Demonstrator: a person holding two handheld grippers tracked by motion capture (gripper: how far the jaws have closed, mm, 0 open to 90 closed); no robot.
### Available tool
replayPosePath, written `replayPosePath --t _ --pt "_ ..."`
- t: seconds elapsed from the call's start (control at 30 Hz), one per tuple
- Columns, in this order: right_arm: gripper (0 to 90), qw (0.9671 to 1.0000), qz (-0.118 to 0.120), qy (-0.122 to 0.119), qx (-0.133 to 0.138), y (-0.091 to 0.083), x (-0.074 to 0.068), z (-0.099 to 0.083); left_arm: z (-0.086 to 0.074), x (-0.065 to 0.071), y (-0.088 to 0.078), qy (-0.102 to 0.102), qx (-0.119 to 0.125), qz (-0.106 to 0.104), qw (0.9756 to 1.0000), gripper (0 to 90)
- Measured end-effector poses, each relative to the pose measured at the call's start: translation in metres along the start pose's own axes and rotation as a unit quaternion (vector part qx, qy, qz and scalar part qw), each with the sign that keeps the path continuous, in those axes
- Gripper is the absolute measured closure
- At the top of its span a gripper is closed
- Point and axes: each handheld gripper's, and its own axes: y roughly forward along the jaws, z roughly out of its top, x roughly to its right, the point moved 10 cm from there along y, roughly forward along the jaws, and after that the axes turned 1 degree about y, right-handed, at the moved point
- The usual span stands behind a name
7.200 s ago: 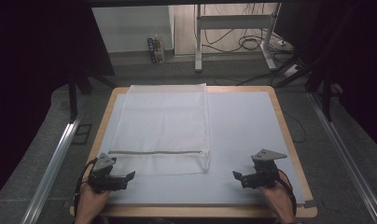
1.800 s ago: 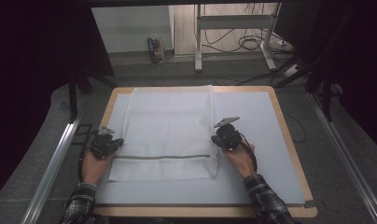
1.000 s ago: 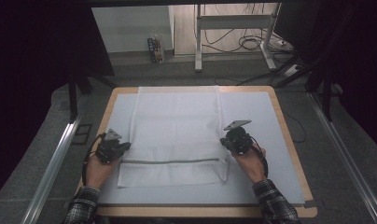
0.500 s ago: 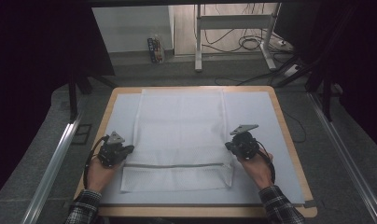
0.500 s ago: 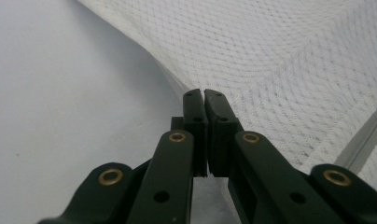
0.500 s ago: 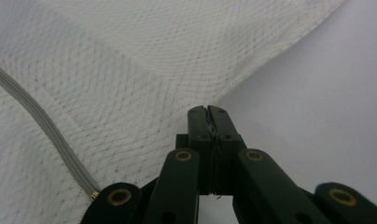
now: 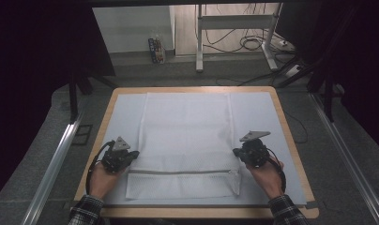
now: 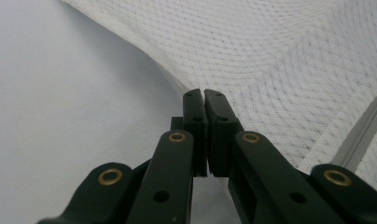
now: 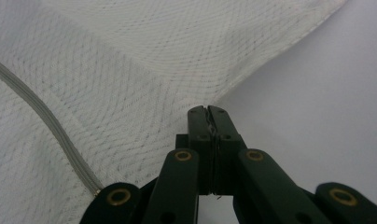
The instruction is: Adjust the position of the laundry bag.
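A white mesh bag (image 7: 185, 136) lies flat on the pale grey mat (image 7: 258, 110), with a grey zipper (image 7: 183, 172) running across its near end. My left gripper (image 7: 132, 154) is shut on the bag's left edge just above the zipper. In the left gripper view, the mesh (image 8: 280, 70) rises to the closed tips of the left gripper (image 8: 204, 95). My right gripper (image 7: 236, 153) is shut on the bag's right edge at the same height. The right gripper view has the mesh (image 9: 130, 70) pinched at the tips of the right gripper (image 9: 207, 111), with the zipper (image 9: 42, 121) to their left.
The mat covers a wooden-rimmed table (image 7: 287, 126). Metal rails (image 7: 56, 159) run along the floor on both sides. Beyond the far edge stand a metal frame (image 7: 199, 42), cables (image 7: 255, 44) and a small box (image 7: 155, 49).
Both grippers have moved toward the near edge and slightly right, and the bag has slid with them. Both stay shut on it.
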Motion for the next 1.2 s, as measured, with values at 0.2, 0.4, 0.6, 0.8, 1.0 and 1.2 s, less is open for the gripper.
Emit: replayPosePath --t 0.2,0.4,0.6,0.8,1.0,1.2 --pt "87.8 1.0000 0.001 0.004 -0.006 -0.008 0.002 -0.012 0.001 0.011 -0.001 0.008 0.002 -0.011 0.9999 88.3" --pt "87.8 0.9999 -0.001 0.006 -0.010 -0.018 0.005 -0.024 0.002 0.026 -0.001 0.026 -0.002 -0.021 0.9994 88.3" --pt "87.8 0.9999 -0.003 0.009 -0.011 -0.025 0.007 -0.032 0.002 0.039 -0.001 0.028 -0.006 -0.029 0.9992 88.3" --pt "87.8 0.9997 -0.002 0.018 -0.014 -0.031 0.010 -0.041 0.002 0.048 0.000 0.044 -0.014 -0.029 0.9985 88.2" --pt "87.7 0.9997 0.002 0.019 -0.017 -0.032 0.010 -0.046 0.000 0.048 0.002 0.046 -0.019 -0.030 0.9983 88.0" --pt "87.5 0.9996 0.002 0.017 -0.022 -0.031 0.009 -0.048 0.001 0.048 0.002 0.042 -0.016 -0.031 0.9985 87.8"
